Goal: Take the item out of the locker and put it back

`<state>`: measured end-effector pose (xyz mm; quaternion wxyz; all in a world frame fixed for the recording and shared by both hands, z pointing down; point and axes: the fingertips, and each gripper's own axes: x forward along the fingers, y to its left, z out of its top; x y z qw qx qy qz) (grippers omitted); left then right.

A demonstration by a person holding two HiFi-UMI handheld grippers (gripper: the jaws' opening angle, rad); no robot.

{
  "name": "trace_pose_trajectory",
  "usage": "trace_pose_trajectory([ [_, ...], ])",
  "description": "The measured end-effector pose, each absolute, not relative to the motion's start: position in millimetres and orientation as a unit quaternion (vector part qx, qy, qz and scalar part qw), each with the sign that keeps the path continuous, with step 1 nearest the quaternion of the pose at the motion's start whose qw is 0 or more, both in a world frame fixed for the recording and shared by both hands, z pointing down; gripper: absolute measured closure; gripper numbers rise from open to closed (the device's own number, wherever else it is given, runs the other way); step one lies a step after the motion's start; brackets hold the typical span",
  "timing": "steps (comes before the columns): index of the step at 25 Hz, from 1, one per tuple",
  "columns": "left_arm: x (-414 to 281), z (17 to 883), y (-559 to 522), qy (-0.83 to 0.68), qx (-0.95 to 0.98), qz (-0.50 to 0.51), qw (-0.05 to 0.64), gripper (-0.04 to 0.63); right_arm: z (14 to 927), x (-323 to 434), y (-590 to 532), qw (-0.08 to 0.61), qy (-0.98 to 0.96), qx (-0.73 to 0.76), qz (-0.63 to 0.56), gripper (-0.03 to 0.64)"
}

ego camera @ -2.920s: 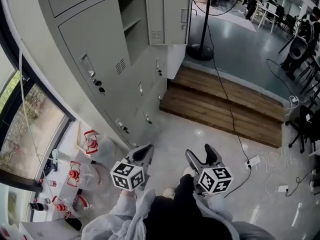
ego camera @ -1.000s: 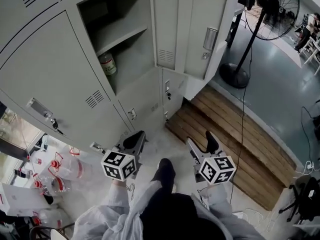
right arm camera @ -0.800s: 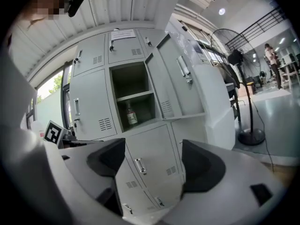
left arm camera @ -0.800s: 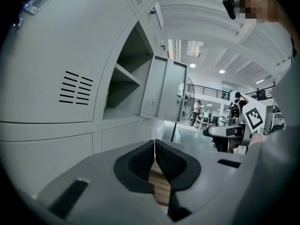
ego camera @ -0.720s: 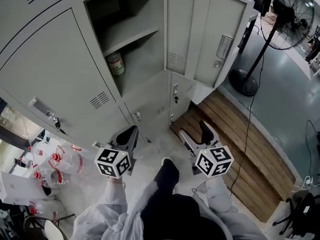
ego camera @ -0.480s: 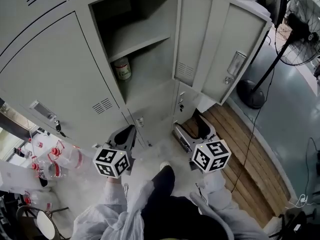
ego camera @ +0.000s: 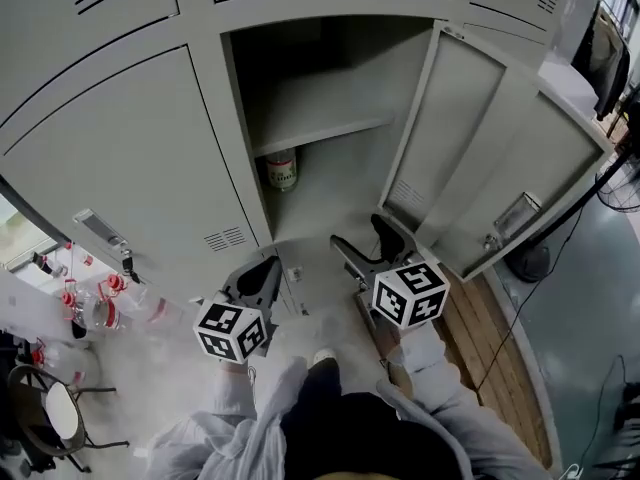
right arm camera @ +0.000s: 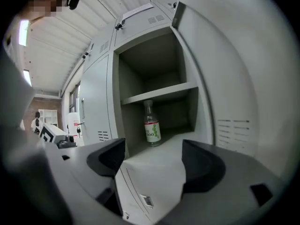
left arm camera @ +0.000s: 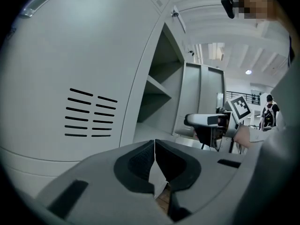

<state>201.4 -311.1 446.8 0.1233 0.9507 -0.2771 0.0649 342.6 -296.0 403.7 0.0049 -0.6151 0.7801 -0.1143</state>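
**A:** From the head view, where's the bottle?

**B:** The bottle stands upright inside the open locker, just above mid-frame. It's at the back left of the compartment, under the shelf. The door hangs wide open to the right.

**A:** And the grippers?

**B:** Both are low in the frame, in front of the locker and clear of the bottle. The left gripper is lower left of centre, near the closed door beside the opening. The right gripper is just right of centre with its jaws spread, pointing toward the compartment. Clear jugs with red handles sit on the floor at the left edge. A wooden platform shows at the lower right.

**A:** What about the left gripper view?

**B:** Its jaws meet tip to tip at bottom centre, with nothing between them. A closed door with vent slots fills the left. The open compartment is in the middle, and the right gripper is over at the right with its marker cube.

**A:** And the right gripper view?

**B:** The jaws stand wide apart at the bottom and hold nothing. Only the locker front below the opening shows between them. The bottle is at mid-frame beyond them, upright on the compartment floor. It has a green and white label, and it's well apart from the pads.
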Motion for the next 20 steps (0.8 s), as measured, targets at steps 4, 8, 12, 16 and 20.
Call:
trace_pose_trajectory([
  [4,196.5,448.3,-321.2,-0.303,0.942,0.054,0.131,0.586,396.1,328.1,-338.5,-0.003,0.810,-0.578,-0.097,0.255],
  [8,198.1,448.2,-323.4,-0.314,0.940,0.037,0.129,0.586,394.3,314.2,-376.8,-0.023,0.832,-0.550,-0.072,0.255],
  [12,189.6,449.2,-321.3,-0.333,0.934,0.029,0.124,0.586,396.8,300.4,-420.2,-0.060,0.844,-0.531,-0.045,0.255],
  [16,174.6,448.0,-320.3,-0.366,0.922,0.011,0.130,0.586,397.9,294.9,-454.6,-0.069,0.856,-0.510,-0.052,0.255],
  [20,159.3,452.5,-319.1,-0.401,0.906,0.004,0.137,0.586,398.6,286.2,-479.9,-0.094,0.863,-0.495,-0.044,0.255],
])
